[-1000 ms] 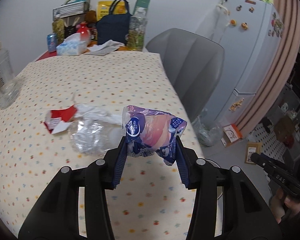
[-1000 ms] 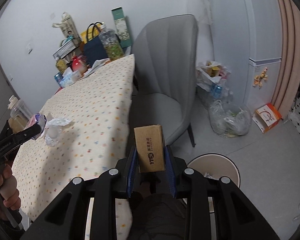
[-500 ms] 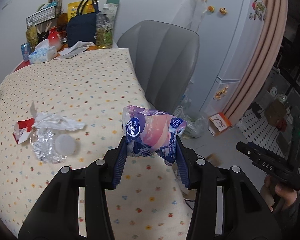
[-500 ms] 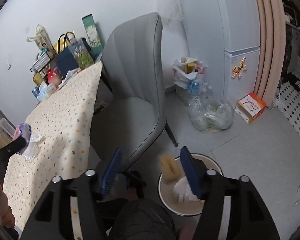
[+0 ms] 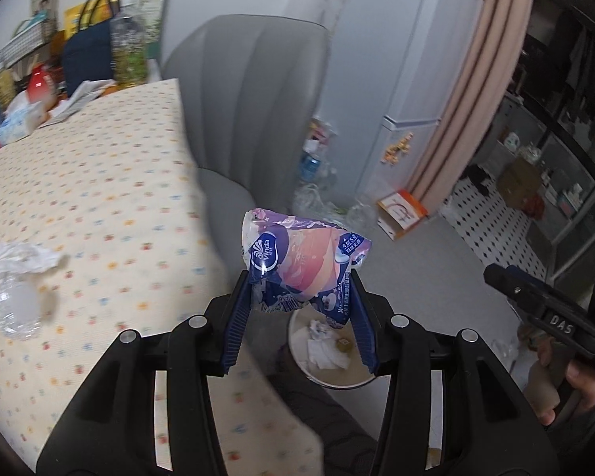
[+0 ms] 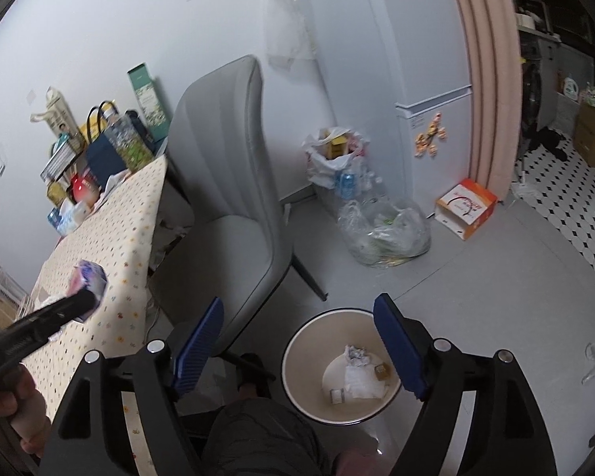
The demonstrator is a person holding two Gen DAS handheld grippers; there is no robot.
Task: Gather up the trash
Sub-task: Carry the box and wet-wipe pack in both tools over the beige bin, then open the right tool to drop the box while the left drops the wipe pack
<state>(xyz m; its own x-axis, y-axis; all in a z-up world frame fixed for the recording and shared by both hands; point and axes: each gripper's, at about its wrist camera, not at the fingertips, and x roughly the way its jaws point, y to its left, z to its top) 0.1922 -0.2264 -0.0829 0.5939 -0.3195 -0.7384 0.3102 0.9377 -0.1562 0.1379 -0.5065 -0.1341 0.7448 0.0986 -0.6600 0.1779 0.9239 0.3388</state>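
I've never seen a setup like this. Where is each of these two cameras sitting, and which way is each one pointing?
Left wrist view: sits on the left gripper, looking along its fingers over the table edge; a tissue wrapper is clamped between them, the right hand at the right edge.
Right wrist view: sits on the right gripper, fingers spread, facing down at the floor; the person's knee shows.
Both show the trash bin and grey chair.

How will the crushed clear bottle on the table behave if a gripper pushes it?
The bottle looks empty and crumpled, so it is probably light and would slide or skid. Its dented walls would likely give under the fingers. Lying on its side on the tablecloth, it might roll a little.
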